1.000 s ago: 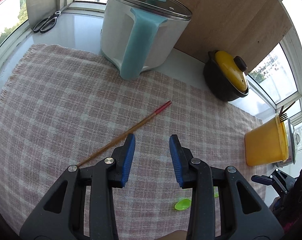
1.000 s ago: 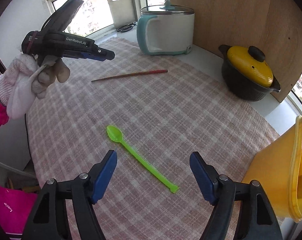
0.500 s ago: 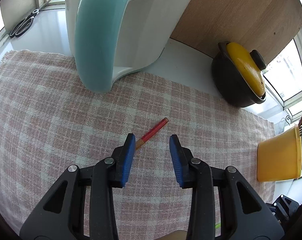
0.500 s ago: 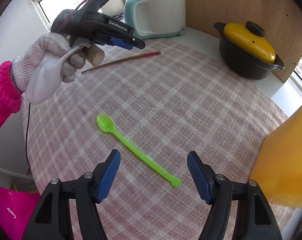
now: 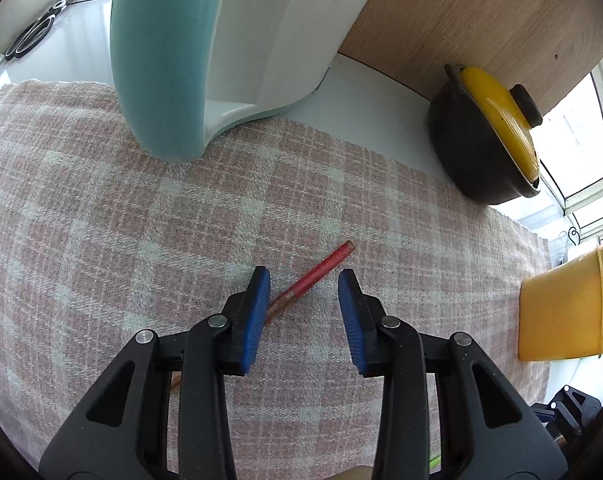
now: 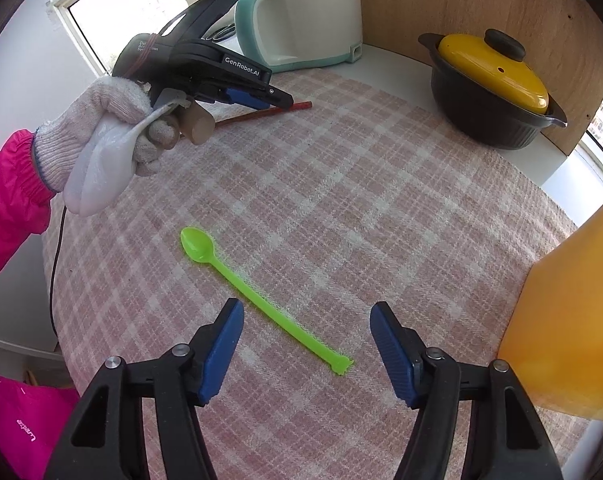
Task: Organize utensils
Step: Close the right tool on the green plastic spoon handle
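Our left gripper (image 5: 303,280) stands with its jaws apart astride the red end of the chopstick (image 5: 321,272), which lies on the plaid cloth (image 5: 101,208) in front of the teal-handled cooker (image 5: 205,60); nothing is pinched yet, so we judge this a line-up for a grasp. Our right gripper (image 6: 305,316) is closing its jaws over the handle of the green spoon (image 6: 261,300), the pads not touching it, further from the cooker. The yellow bin (image 5: 561,312), away from the cooker, likely receives both. Against a second ago, our left gripper has dropped and advanced along the chopstick toward the cooker; our right has narrowed.
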Motion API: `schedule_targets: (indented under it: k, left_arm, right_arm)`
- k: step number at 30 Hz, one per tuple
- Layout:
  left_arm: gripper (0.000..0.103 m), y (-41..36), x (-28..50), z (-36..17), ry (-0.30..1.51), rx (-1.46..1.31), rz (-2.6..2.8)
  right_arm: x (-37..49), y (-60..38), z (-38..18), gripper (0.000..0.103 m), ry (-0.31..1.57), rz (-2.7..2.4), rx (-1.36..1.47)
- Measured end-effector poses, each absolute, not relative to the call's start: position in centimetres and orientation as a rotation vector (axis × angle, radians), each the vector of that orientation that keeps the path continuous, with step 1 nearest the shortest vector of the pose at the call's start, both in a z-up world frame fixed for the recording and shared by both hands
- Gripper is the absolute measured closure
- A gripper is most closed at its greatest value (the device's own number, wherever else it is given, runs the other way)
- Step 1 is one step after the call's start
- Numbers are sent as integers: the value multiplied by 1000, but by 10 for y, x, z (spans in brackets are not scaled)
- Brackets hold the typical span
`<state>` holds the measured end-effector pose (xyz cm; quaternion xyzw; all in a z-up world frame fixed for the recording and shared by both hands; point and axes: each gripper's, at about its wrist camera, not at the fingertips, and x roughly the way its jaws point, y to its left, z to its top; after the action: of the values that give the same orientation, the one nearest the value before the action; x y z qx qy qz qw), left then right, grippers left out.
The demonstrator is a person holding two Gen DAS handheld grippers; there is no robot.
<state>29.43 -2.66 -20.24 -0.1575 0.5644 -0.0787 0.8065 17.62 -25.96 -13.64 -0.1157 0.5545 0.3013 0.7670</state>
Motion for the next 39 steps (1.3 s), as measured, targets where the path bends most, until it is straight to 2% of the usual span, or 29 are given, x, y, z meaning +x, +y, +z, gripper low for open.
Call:
schedule_targets:
  k: [5,9,12,20,31,34,36,38,39]
  left_arm:
    - [68,-46,288,-203,1213,-275,-216]
    - [68,-65,277,-203,1222,-191,-289]
    - [78,-73,268,-203,1233,-153,-316]
    - [83,-76,239,-202,1260,-127,-365]
    - [84,-61,199,-190,1230,-120,-315]
    - [84,-46,188,-170,1172,-185,-266]
    - [84,-32,177,-157,1151,-244,-241]
    - [83,-17,164,-149,1154,-314,-223]
    - [72,-11,158,-148,1166,-351,-207]
  right_arm:
    - [179,-254,-143,40,1227,678,-279]
    - [180,-255,-145,40,1239,682,-263]
    - [179,-255,-146,40,1243,695,-274]
    - [175,-235,-155,42,1261,783,-360]
    - [171,-197,-182,55,1269,856,-534]
    - [170,-188,-184,70,1252,827,-588]
    - [170,-185,-184,86,1254,805,-594]
    - [170,-182,-185,92,1253,804,-604]
    - [170,-182,-186,95,1251,805,-611]
